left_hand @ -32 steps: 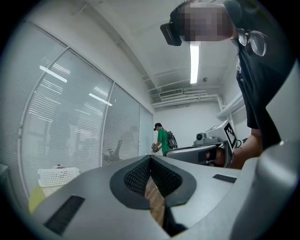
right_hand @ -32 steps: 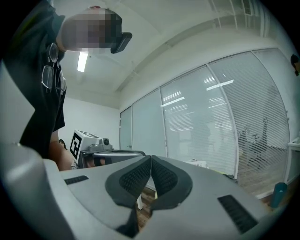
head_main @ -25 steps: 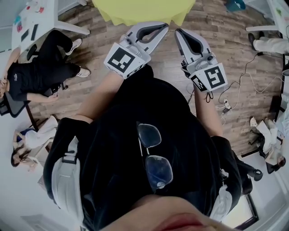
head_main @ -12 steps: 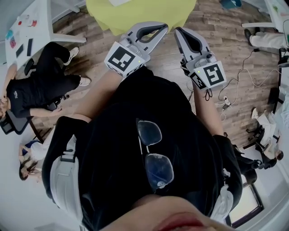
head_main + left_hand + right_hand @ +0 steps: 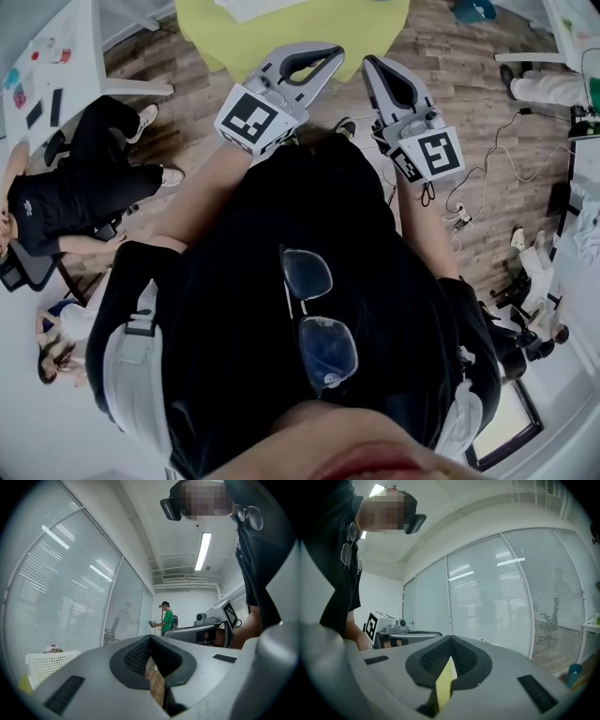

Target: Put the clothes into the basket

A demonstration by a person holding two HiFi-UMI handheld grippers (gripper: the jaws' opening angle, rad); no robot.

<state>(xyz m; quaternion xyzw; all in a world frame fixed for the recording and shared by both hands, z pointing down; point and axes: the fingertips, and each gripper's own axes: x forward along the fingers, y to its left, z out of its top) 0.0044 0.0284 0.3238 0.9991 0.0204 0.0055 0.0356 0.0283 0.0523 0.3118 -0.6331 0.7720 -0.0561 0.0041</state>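
I hold both grippers out level in front of me, over a wooden floor. In the head view my left gripper (image 5: 334, 53) and right gripper (image 5: 371, 64) point at a yellow-covered table (image 5: 309, 33) just ahead. A pale piece (image 5: 258, 7), perhaps cloth, lies at the table's far edge. The left gripper view shows the left gripper (image 5: 150, 638) shut with nothing in it. A white slatted basket (image 5: 47, 663) stands low at its left. The right gripper (image 5: 450, 638) is shut and empty too, with yellow showing below its jaws.
A seated person in black (image 5: 84, 178) is at the left beside a white table (image 5: 47, 56). Cables and a power strip (image 5: 466, 216) lie on the floor at the right. A person in green (image 5: 167, 620) stands far off by glass walls with blinds.
The yellow table has come closer in the head view and more of it shows. Both grippers have moved toward it together, still shut and side by side.
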